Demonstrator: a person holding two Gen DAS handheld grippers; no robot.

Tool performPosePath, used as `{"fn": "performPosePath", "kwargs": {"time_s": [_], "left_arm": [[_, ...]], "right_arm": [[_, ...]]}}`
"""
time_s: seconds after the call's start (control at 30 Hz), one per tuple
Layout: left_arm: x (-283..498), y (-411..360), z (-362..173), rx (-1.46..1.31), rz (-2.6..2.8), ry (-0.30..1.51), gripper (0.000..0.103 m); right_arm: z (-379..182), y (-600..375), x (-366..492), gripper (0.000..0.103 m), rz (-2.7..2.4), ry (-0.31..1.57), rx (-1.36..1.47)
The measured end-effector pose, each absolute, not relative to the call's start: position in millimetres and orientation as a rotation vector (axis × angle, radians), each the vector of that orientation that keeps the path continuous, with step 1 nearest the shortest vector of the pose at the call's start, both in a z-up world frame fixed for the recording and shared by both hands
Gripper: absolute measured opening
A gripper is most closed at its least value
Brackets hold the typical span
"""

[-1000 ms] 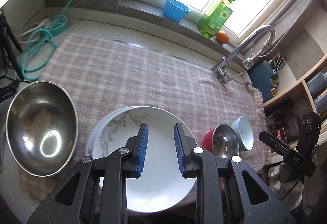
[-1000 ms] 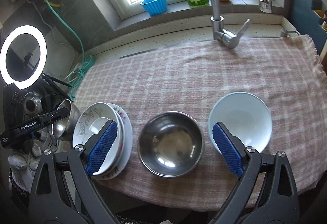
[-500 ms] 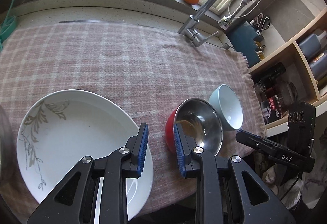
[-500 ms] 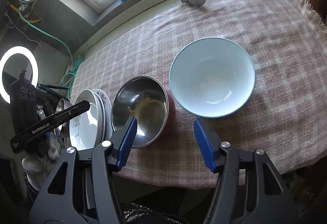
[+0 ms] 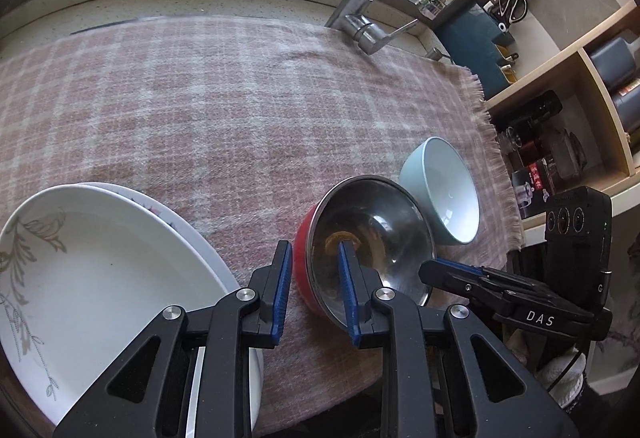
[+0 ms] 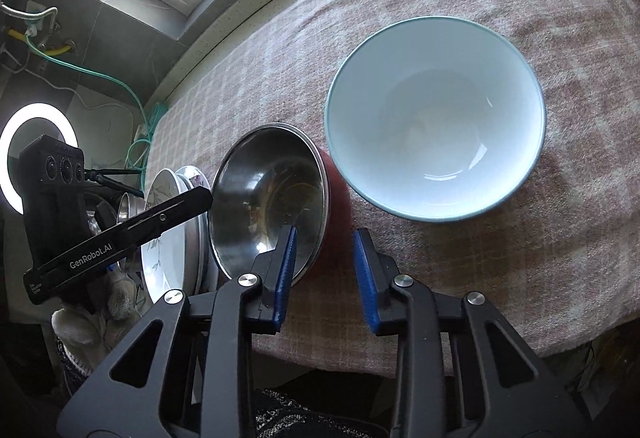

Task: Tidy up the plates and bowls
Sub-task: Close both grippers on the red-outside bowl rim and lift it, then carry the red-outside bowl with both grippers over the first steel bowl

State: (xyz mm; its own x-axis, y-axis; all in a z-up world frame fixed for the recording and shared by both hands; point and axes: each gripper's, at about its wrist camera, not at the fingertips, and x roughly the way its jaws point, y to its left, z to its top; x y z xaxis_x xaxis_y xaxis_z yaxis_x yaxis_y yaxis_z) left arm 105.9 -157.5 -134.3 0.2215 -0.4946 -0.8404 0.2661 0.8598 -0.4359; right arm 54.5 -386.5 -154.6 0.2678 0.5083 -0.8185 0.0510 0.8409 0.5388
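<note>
A steel bowl [image 5: 372, 234] sits nested in a red bowl [image 5: 304, 258] near the cloth's front edge; both also show in the right wrist view, steel bowl [image 6: 268, 198] and red bowl [image 6: 338, 206]. My left gripper [image 5: 312, 290] is open, its fingers straddling the near left rim of the two bowls. My right gripper [image 6: 326, 274] is open, its fingers straddling their near right rim. A pale blue bowl [image 6: 436, 114] stands just to the right. Stacked white plates [image 5: 104, 278] with a leaf pattern lie to the left.
A pink checked cloth [image 5: 224, 106] covers the counter. A tap [image 5: 372, 22] stands at the back, with a soap bottle, an orange and a blue cup on the sill. Shelves [image 5: 580, 98] with jars are on the right. A ring light [image 6: 24, 158] stands at the left.
Both grippers have moved in toward the nested steel and red bowls. The right gripper has narrowed from wide open. The left gripper left the plates and moved right.
</note>
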Motion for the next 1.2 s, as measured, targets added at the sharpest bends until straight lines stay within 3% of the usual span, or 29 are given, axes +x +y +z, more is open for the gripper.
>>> {"fn": "performPosePath", "kwargs": {"time_s": [0.37,1.2], "left_arm": [[108.7,-162.5,-139.9,-0.209,-0.541,1.258,0.015],[84.6,-92.5,-74.3,-0.290,-0.482,1.074,0.015]], "right_arm": [[-159.8,-380.6,58.6,0.021,0.320,1.287,0.509],[-89.7,-310.9,59.9,0.021,0.432,1.170,0.392]]}}
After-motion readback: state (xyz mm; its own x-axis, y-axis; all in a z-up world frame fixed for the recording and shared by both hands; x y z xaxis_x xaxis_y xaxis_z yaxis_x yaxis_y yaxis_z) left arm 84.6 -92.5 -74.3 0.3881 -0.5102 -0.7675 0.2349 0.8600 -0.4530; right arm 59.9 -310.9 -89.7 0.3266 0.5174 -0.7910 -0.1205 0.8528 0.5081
